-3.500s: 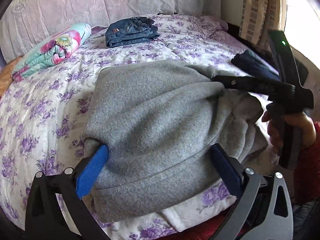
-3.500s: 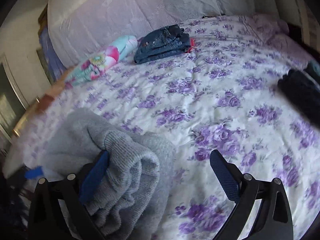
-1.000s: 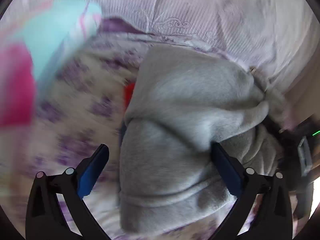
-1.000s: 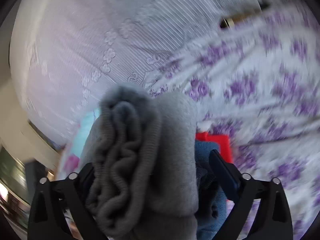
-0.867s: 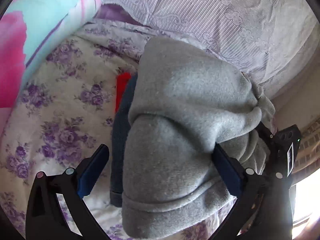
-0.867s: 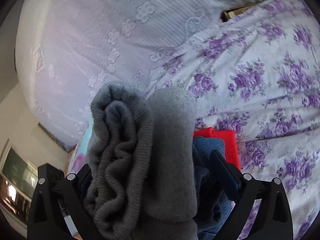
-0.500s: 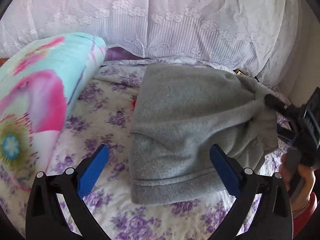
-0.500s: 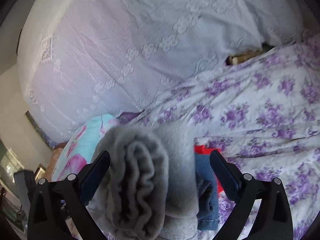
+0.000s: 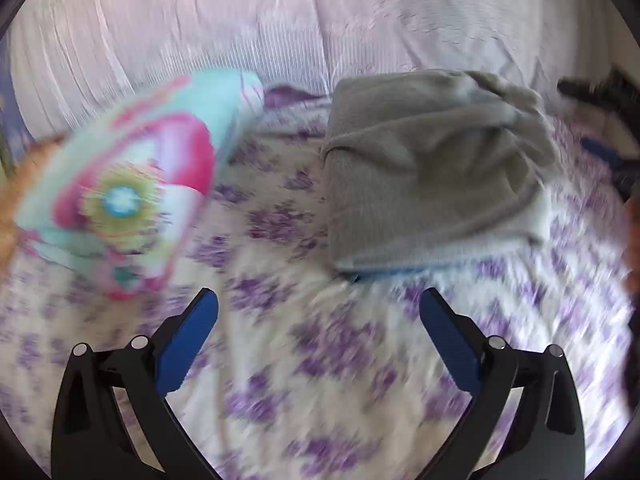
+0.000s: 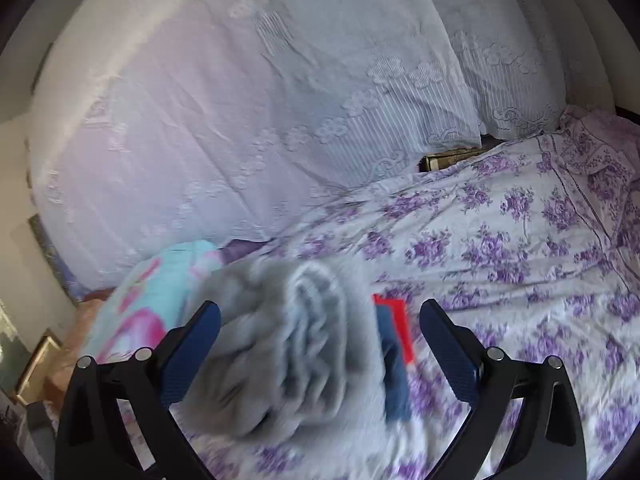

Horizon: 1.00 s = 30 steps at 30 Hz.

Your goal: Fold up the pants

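**Folded grey pants set down on the stack; both grippers backing off**

Left wrist view. The left gripper (image 9: 318, 332) has let go: half a second ago the grey pants (image 9: 432, 176) sat between its blue pads; now the jaws stand wide open with nothing in them, hovering over bare floral bedspread (image 9: 320, 380) short of the bundle. Frame is motion-blurred, so the gripper is moving, apparently pulling back. The pants lie folded near the lace-covered headboard (image 9: 320, 40), on top of a blue garment whose edge shows under the near hem (image 9: 384, 274). The colourful rolled blanket (image 9: 120, 208) lies to the left, apart from the pants. At the right rim a dark blurred shape is probably the other tool; cannot confirm.

Right wrist view. The right gripper (image 10: 320, 340) is also wide open. The bunched end of the pants (image 10: 296, 344) shows between the pads, blurred; contact cannot be told, but the jaws are not closed on it. Blue garment (image 10: 394, 364) and a red item (image 10: 400, 328) peek out beneath, on the right.

Judgement: fold and placement look complete; remaining is retreat. Open room: bedspread to the right and toward the viewer is free. Headboard close behind, blanket to the left limit travel there.
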{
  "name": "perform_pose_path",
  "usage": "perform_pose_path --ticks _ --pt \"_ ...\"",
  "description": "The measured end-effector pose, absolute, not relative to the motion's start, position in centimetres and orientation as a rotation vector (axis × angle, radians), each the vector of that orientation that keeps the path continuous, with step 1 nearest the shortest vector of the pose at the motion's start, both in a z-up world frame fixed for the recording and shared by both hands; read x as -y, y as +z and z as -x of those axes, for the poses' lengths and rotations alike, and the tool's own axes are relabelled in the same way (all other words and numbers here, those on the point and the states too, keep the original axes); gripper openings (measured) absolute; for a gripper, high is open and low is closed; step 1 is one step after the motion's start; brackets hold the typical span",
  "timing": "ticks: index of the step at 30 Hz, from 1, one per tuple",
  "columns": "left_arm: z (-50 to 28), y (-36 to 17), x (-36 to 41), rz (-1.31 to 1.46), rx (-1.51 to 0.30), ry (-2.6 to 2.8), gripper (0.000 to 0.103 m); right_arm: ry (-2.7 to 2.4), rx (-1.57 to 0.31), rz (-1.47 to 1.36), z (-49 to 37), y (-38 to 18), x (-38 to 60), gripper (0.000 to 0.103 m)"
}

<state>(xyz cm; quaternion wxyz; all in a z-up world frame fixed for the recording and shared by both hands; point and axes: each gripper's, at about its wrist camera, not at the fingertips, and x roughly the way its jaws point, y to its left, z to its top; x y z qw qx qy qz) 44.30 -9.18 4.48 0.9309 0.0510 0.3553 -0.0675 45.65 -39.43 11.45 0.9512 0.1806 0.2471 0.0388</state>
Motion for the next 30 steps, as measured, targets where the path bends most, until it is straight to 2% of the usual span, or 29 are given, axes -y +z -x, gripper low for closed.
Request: perform_pose_path --ticks 3,8,11,16,22,30 --pt "-39.5 5.2 9.6 -0.18 -0.64 -0.088 0.098 0.091 -0.451 -0.33 -39.0 11.4 38.4 0.1" --pt "-32.4 6.0 10.3 -0.222 -0.526 -0.019 0.098 0.023 -0.315 -0.353 -27.7 8.3 36.6 0.1" --pt "-29.7 6.2 10.5 -0.169 -0.504 -0.03 0.098 0.007 -0.292 -0.401 -24.5 6.6 35.7 0.1" --pt "-28.5 4.4 10.1 -0.021 -0.511 -0.086 0.098 -0.018 -0.267 -0.239 -22.5 5.2 33.2 0.1" --pt "-29.9 1.7 10.1 -0.116 -0.552 -0.062 0.098 -0.047 -0.209 -0.121 -22.1 3.8 31.8 0.1" --pt "-30.2 1.6 8.3 -0.02 -0.593 -0.072 0.098 -0.027 -0.291 -0.045 -23.5 1.7 29.7 0.1"
